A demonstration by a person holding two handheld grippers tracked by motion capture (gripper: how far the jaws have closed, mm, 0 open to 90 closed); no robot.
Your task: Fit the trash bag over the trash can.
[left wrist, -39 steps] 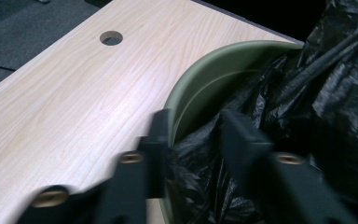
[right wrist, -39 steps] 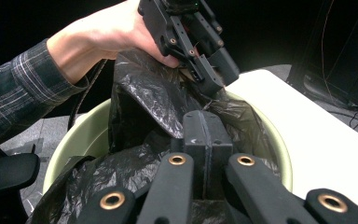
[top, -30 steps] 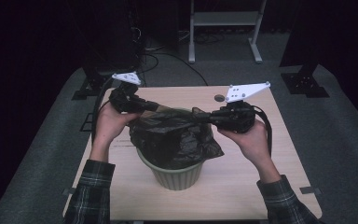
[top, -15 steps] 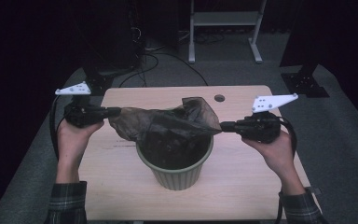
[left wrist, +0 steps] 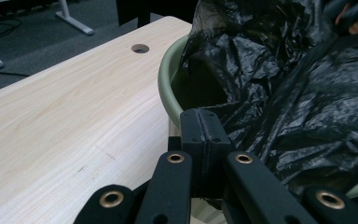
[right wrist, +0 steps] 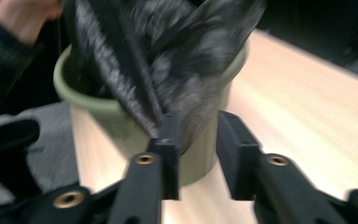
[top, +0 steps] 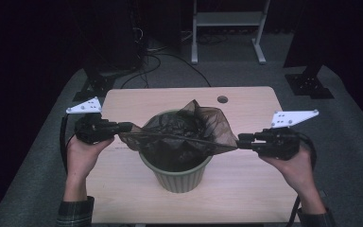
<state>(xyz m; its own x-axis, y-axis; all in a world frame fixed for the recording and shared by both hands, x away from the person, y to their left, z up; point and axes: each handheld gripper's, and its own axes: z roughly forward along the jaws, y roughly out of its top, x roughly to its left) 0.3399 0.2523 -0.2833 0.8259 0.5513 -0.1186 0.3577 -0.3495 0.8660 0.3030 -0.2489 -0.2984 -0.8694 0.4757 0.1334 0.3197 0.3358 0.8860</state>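
Bag (top: 179, 135) lowered over table (top: 246, 101); floor (top: 350, 123) carpeted.

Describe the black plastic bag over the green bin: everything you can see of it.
The thin, crinkled black plastic bag is glossy and slightly see-through where pulled taut. It is stretched sideways above the round pale-green plastic bin, its lower part hanging inside, one corner peaking up at the back. The left gripper is clamped shut on its left edge. The right gripper has just been opening; the film lies against one jaw, with a gap to the other.
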